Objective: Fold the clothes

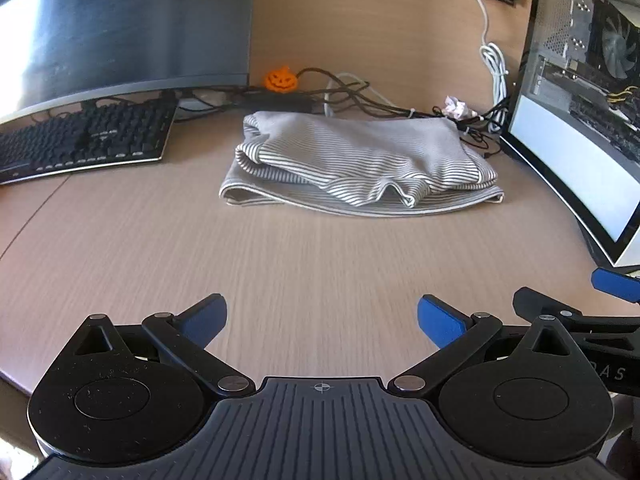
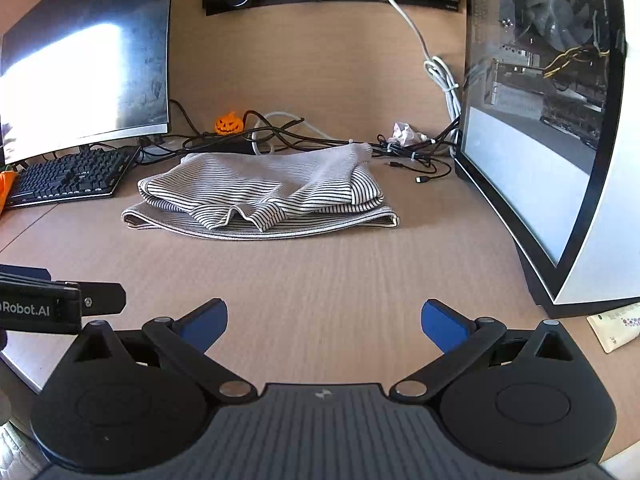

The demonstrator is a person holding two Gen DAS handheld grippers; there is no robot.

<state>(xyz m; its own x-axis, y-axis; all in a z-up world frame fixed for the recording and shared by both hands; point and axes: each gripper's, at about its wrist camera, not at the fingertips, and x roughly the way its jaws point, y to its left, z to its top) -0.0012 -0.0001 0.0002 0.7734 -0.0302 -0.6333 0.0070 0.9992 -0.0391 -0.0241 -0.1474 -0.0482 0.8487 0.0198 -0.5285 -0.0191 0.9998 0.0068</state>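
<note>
Nearest of all are the left tongs (image 1: 322, 320), their blue pads spread wide apart over bare wood and holding nothing. The right tongs (image 2: 324, 324) hang just beside them, equally wide apart and empty — each pair pokes into the edge of the other's view. Both hover low over the near part of the desk (image 1: 304, 256). Well beyond them, toward the back, lies the striped shirt (image 1: 356, 164) — folded into a loose, rumpled bundle, flat on the wood. A black keyboard (image 1: 80, 140) sits to its left under a monitor (image 1: 120, 28); a computer case (image 2: 548, 128) stands to its right. Behind the shirt, tangled cables (image 2: 304, 136) run past a small orange pumpkin (image 1: 281, 79).
</note>
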